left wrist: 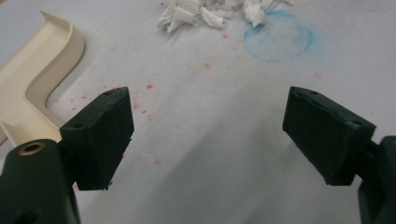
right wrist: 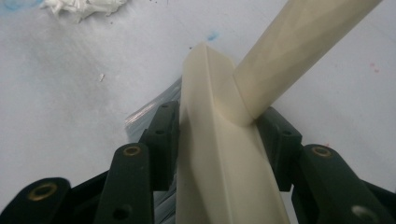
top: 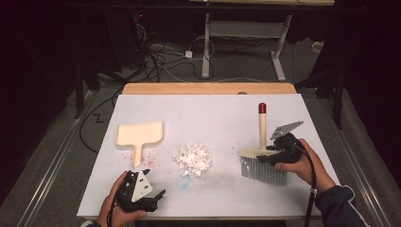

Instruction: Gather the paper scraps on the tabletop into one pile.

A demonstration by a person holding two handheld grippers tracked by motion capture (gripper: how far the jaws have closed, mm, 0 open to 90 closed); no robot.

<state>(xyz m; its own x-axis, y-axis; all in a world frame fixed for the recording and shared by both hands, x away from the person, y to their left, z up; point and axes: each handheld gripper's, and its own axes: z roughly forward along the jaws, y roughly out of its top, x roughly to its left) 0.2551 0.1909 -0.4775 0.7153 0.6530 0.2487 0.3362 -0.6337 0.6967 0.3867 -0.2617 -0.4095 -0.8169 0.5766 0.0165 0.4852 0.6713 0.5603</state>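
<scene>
the right hand [top: 302, 163] comes in from the near right corner of the table [top: 213, 113], forearm angled inward, and carries the right gripper [top: 276, 153] low over the brush [top: 262, 163]. the left hand [top: 118, 208] rests at the near edge, left of centre, with the left gripper [top: 158, 195] pointing across the white surface toward the middle.

the brush stands on its bristles on the right side of the table, near the right edge, its handle rising up and away with a dark red tip. the pile of paper scraps [top: 193, 159] lies in the middle, beside a faint blue ring on the surface. the dustpan [top: 139, 134] lies flat on the left, its handle pointing to the near edge, just beyond the left gripper. bare white surface runs between the brush and the scraps, and more lies behind them up to the wooden far edge.

in the right gripper view the jaws straddle the cream back of the brush [right wrist: 219, 154], one on each side and close against it at the base of the handle; whether they press on it cannot be told. in the left gripper view the left gripper [left wrist: 208, 135] stands wide apart with nothing between the jaws, above the speckled surface, the dustpan [left wrist: 32, 88] at its left.
</scene>
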